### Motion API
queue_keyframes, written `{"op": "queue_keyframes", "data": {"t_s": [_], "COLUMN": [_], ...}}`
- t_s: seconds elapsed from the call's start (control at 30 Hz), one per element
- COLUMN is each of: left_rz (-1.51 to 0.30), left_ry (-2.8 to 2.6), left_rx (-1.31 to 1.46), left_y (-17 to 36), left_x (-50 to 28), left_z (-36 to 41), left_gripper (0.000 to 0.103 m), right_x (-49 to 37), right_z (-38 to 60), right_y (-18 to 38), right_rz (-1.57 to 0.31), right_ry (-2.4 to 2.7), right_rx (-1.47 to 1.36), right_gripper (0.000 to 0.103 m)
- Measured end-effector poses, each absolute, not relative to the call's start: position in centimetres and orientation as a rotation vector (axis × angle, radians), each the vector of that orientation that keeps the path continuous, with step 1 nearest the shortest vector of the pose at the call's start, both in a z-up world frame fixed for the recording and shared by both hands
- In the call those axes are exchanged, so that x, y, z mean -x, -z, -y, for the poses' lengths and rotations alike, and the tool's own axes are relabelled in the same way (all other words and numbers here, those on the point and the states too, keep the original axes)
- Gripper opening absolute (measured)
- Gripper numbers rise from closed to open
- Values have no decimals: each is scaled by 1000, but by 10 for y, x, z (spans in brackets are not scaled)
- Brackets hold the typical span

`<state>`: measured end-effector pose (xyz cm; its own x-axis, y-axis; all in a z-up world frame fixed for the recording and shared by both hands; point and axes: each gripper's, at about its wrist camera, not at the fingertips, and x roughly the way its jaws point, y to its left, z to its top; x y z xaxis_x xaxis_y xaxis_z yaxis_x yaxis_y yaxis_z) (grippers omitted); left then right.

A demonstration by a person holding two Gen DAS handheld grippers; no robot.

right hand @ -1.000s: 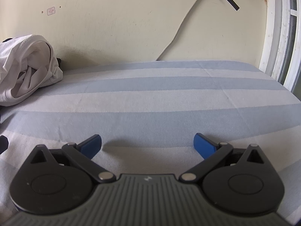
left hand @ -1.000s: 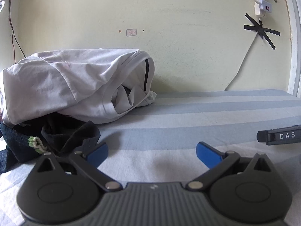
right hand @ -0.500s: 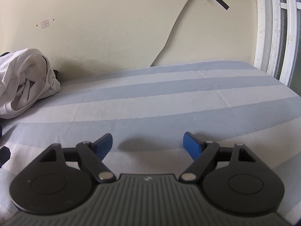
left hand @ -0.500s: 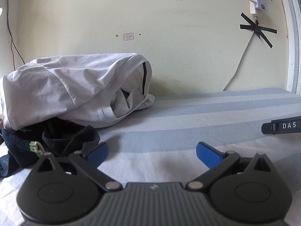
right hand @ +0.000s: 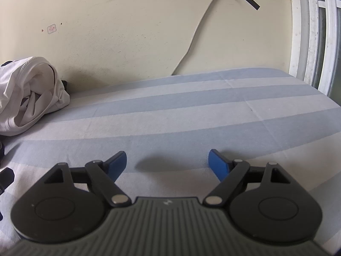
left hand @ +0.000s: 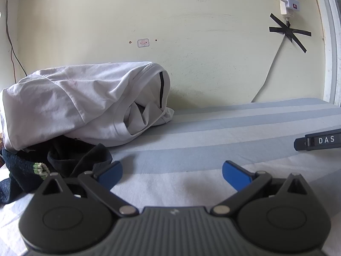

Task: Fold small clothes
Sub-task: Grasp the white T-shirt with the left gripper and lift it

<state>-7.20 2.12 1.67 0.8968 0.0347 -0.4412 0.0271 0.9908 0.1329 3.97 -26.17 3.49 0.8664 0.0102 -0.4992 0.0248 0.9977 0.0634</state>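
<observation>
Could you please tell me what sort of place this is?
Probably a bedroom at home: a blue-and-white striped bedsheet against a cream painted wall, with a crumpled white garment piled on it.

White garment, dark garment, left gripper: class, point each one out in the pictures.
White garment (left hand: pixel 70 104), left wrist view, on its crumpled upper side.
Dark garment (left hand: pixel 78 160), left wrist view, on the black fold under the white one.
Left gripper (left hand: pixel 171 171), left wrist view, midway between its blue fingertips.

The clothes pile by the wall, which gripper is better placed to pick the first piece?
Left. The left gripper is open beside the dark garments under the white garment. The right gripper, also open, faces bare striped sheet, with the pile off to its left.
</observation>
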Motion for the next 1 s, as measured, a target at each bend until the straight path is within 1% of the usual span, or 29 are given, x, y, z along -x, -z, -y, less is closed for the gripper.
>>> {"op": "queue_keyframes", "data": {"t_s": [0.1, 0.23, 0.33, 0.4, 0.47, 0.57, 0.63, 0.7, 0.77, 0.8, 0.83, 0.87, 0.93, 0.97, 1.0], "left_rz": [-458, -283, -255, -299, -347, -300, -286, -286, -312, -326, -320, -295, -213, -171, -133], "left_ry": [81, -18, -92, -104, -120, -211, -283, -320, -320, -305, -294, -288, -303, -305, -298], "left_rx": [-165, -418, -573, -654, -750, -903, -913, -888, -887, -858, -805, -753, -674, -639, -601], "left_y": [-23, -45, -58, -54, -39, -15, -14, -21, -32, -42, -56, -72, -105, -123, -141], "left_x": [69, 62, 41, 21, -1, -26, -44, -58, -69, -70, -66, -59, -36, -21, -3], "left_z": [-28, -43, -62, -70, -72, -75, -81, -90, -99, -104, -109, -115, -124, -129, -135], "left_gripper": [103, 103, 103, 103, 103, 103, 103, 91, 45, 38, 23, 13, 8, 7, 7], "right_x": [-40, -40, -40, -40, -41, -40, -40, -40, -41, -41, -40, -40, -38, -38, -37], "right_z": [261, 261, 260, 260, 260, 261, 261, 261, 260, 260, 261, 262, 264, 265, 266], "right_y": [-35, -35, -35, -35, -35, -35, -35, -35, -35, -35, -35, -35, -36, -36, -37], "right_rz": [-523, -524, -526, -527, -528, -526, -525, -525, -526, -526, -525, -522, -516, -511, -506], "right_ry": [9, 8, 6, 3, 0, -4, -6, -11, -15, -16, -17, -21, -31, -39, -52], "right_rx": [-66, -65, -62, -61, -61, -68, -73, -75, -74, -76, -79, -87, -105, -115, -122], "right_gripper": [86, 87, 88, 89, 90, 90, 90, 91, 92, 92, 92, 92, 91, 91, 88]}}
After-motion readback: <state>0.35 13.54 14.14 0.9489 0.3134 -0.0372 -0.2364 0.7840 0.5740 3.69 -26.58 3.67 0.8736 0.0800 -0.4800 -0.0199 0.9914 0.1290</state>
